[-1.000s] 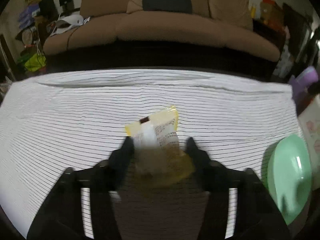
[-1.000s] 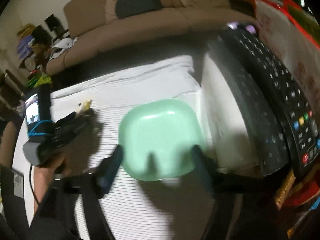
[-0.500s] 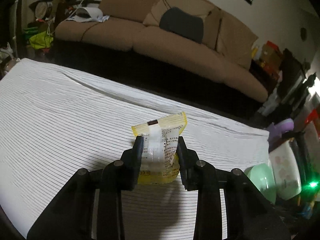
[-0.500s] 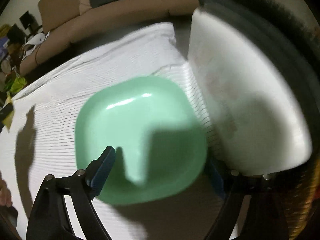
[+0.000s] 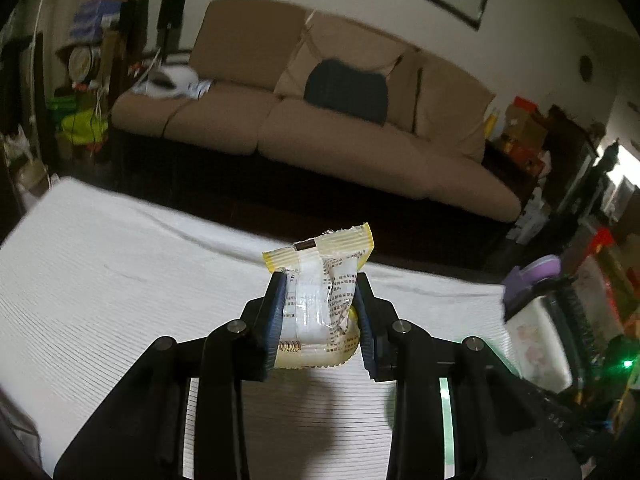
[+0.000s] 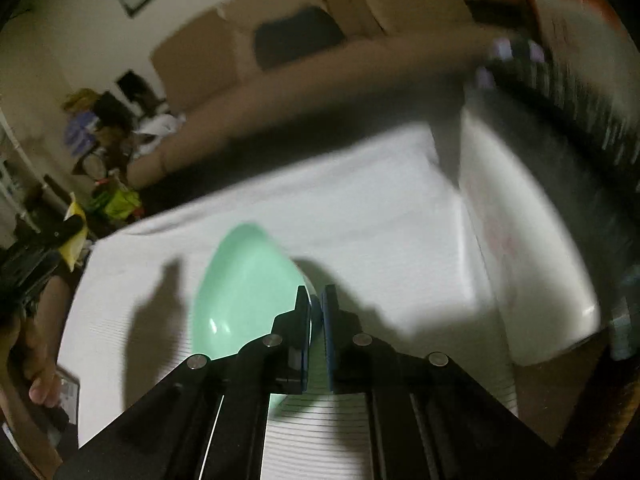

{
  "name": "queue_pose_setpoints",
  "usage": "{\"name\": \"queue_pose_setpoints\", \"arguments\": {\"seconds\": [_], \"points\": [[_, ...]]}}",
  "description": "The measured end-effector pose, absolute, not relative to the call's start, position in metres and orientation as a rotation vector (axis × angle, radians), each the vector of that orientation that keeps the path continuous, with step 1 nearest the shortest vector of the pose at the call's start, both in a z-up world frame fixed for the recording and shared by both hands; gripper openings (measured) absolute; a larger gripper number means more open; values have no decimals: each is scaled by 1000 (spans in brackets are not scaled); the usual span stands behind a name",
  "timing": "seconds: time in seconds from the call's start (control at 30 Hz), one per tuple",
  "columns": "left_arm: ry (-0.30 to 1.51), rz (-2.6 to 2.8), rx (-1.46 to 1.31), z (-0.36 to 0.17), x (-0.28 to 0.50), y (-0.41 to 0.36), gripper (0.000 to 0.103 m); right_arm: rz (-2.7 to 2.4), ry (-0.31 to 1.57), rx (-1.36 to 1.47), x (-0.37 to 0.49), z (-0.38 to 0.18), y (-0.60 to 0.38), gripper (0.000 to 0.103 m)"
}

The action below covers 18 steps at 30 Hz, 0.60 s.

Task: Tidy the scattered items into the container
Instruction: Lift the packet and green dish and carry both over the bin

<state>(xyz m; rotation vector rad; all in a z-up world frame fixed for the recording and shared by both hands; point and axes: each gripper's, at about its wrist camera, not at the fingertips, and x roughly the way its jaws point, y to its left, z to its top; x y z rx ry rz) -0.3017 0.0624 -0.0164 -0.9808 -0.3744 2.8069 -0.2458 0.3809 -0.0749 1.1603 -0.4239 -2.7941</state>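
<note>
My left gripper (image 5: 319, 308) is shut on a yellow and white snack packet (image 5: 320, 300) and holds it up above the striped white tablecloth (image 5: 100, 280). My right gripper (image 6: 317, 300) is shut on the right rim of a mint green bowl (image 6: 244, 292), which is tilted up on its edge over the cloth. The left gripper with the yellow packet (image 6: 76, 236) shows at the far left of the right wrist view. A sliver of the green bowl (image 5: 446, 408) shows between the left gripper's right arms.
A white box with a black keyboard-like device on top (image 6: 528, 216) stands at the table's right edge; it also shows in the left wrist view (image 5: 540, 340). A brown sofa (image 5: 320, 120) lies beyond the table. Cluttered shelves stand at the left and right.
My left gripper has lifted the packet higher off the cloth. My right gripper has shut on the bowl's rim and tipped the bowl up.
</note>
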Motion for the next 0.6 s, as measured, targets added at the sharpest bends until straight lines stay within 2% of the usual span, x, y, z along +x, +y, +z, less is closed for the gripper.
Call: {"name": "queue_pose_setpoints", "arguments": {"seconds": [0.1, 0.3, 0.37, 0.5, 0.6], "points": [[-353, 2834, -925, 13, -282, 66, 30, -2922, -241, 1073, -226, -40, 370, 4], [-213, 2901, -732, 74, -222, 84, 30, -2993, -202, 765, -168, 28, 361, 3], [-156, 2910, -758, 82, -204, 88, 30, -3001, -172, 697, -152, 44, 357, 3], [-35, 2910, -814, 119, -169, 81, 30, -2981, -163, 728, -144, 58, 346, 3], [98, 2913, -818, 149, -126, 67, 30, -2942, -238, 813, -132, 80, 339, 4]]}}
